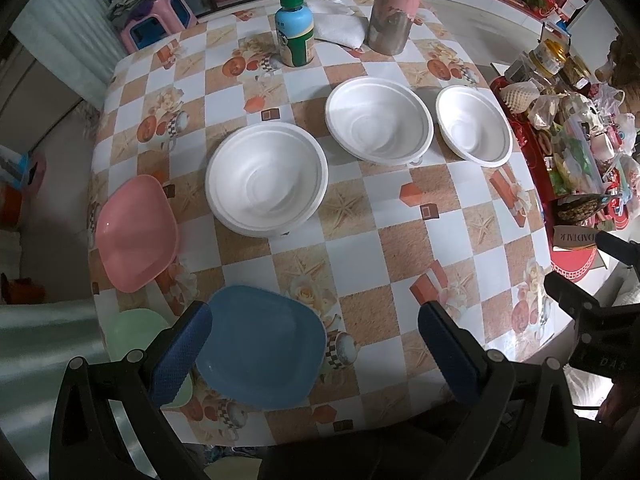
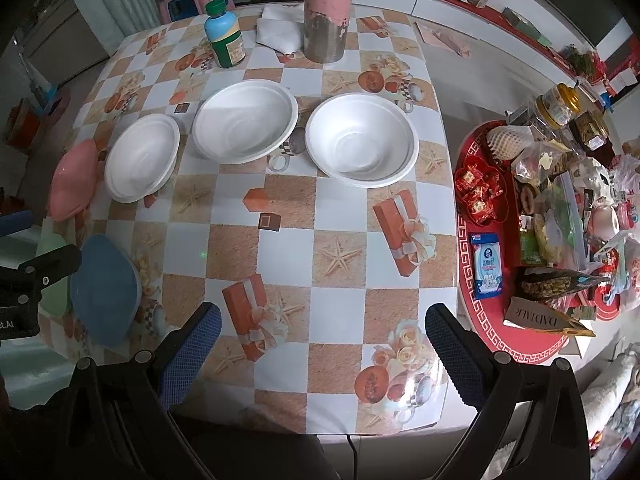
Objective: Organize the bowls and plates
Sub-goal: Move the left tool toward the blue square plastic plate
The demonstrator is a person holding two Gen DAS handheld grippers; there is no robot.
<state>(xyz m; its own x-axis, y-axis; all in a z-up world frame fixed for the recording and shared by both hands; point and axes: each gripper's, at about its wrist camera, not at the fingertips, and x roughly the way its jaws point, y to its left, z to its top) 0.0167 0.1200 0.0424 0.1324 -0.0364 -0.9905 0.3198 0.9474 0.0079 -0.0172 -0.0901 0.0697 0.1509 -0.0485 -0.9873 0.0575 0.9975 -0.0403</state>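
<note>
Left wrist view shows the left gripper (image 1: 316,344) with its two blue fingers wide apart and nothing between them, hanging over the near edge of the table (image 1: 400,248). The right gripper (image 2: 324,344) is the same, fingers spread and holding nothing. Three white bowls (image 1: 267,178) sit in a row across the middle of the table, each a little apart from the next. They look like thin foam or paper, so I think they are very light and can dent or slide if squeezed hard. The best place to grab one is likely the rim, with one finger inside and one outside. On the left side lie a pink plate (image 1: 137,232), a blue plate (image 1: 262,344) and a green plate (image 1: 136,332) that is partly hidden by a finger. These look like stiff, smooth plastic, so they may be slippery, and the edge is the place to pinch. The table has a shiny checked cover that things may glide on. At the far end stand a green-capped bottle (image 1: 295,30), a tall metal flask (image 1: 394,8) and a white cloth (image 1: 338,24). A red tray (image 2: 480,312) full of snacks sits to the right, and the room behind looks crowded.
</note>
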